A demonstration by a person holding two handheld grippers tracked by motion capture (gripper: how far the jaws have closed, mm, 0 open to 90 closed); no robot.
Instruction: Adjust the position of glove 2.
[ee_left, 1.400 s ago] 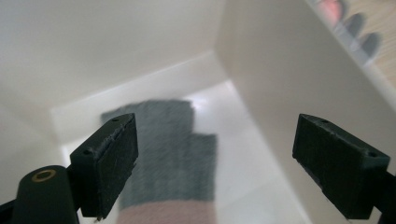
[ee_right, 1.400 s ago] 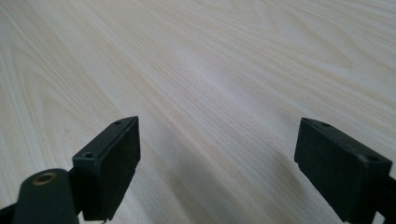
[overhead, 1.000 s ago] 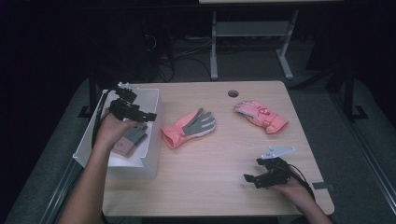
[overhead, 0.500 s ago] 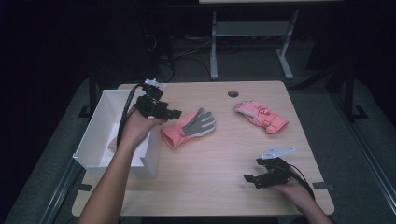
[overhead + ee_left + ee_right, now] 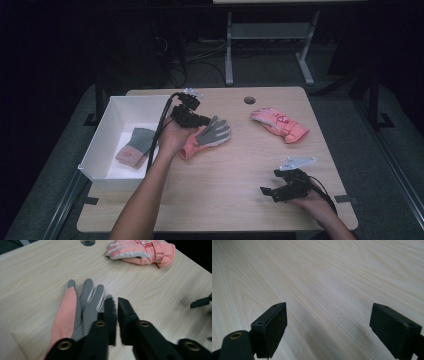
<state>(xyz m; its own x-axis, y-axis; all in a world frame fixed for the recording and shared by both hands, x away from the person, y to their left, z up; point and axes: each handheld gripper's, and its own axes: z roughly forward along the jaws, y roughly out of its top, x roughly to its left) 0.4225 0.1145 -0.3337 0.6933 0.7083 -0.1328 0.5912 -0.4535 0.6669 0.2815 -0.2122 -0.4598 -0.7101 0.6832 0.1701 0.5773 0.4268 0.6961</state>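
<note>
A glove with a grey palm and an orange back (image 5: pixel 212 136) (image 5: pixel 85 302) lies palm up in the middle of the wooden table (image 5: pixel 235 170). My left gripper (image 5: pixel 201 120) (image 5: pixel 116 302) hovers just over its cuff end, jaws all but together with nothing between them. A pink padded glove (image 5: pixel 280 125) (image 5: pixel 142 251) lies at the far right of the table. Another glove, grey and pink (image 5: pixel 135 147), rests inside the white box (image 5: pixel 95 152). My right gripper (image 5: pixel 270 192) (image 5: pixel 328 308) sits low over bare wood near the front right edge, jaws wide apart and empty.
The white box takes up the table's left side. A round cable hole (image 5: pixel 249 100) (image 5: pixel 87 242) is in the tabletop at the back. Dark floor and a metal stand (image 5: pixel 265 45) lie beyond the table.
My left gripper has moved right, from over the white box to above the grey-palmed glove. The grey and pink glove stays in the box. The right gripper has not moved.
</note>
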